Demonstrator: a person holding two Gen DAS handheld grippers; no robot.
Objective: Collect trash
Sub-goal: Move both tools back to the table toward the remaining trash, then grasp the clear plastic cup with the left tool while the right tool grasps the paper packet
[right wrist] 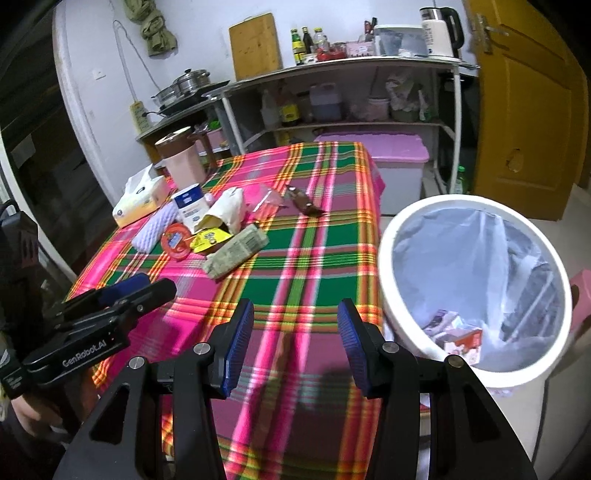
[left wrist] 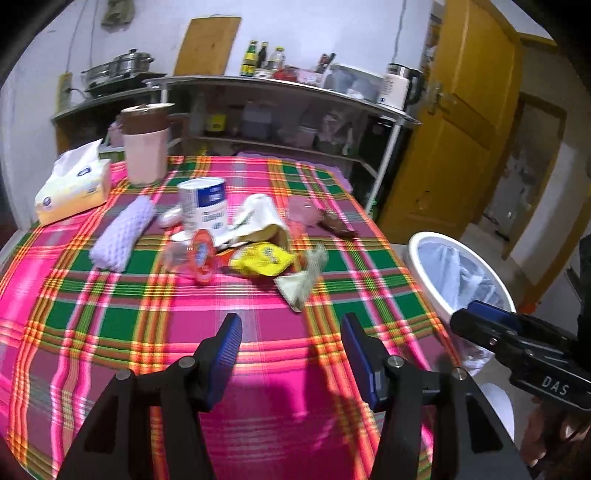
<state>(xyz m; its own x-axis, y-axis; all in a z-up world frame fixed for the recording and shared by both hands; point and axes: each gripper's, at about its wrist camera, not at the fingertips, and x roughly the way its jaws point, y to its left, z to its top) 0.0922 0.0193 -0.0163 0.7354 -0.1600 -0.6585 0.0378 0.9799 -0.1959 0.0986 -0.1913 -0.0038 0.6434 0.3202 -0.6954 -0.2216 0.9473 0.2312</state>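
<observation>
Left gripper [left wrist: 291,334] and right gripper [right wrist: 295,321] hover over the plaid tablecloth [right wrist: 295,258], jaws spread and empty — apparently readied for a pickup. The trash lies ahead of both: a crumpled grey-green wrapper [left wrist: 303,278] nearest, a yellow packet [left wrist: 260,260] and red lid [left wrist: 201,258] just beyond. The lined white bin [right wrist: 476,280] stands beside the table, right of the right gripper — within easy reach for dropping — already holding a small carton [right wrist: 456,334].

Home kitchen: stove pots [left wrist: 122,68], kettle [right wrist: 441,31], sauce bottles [left wrist: 258,57].
</observation>
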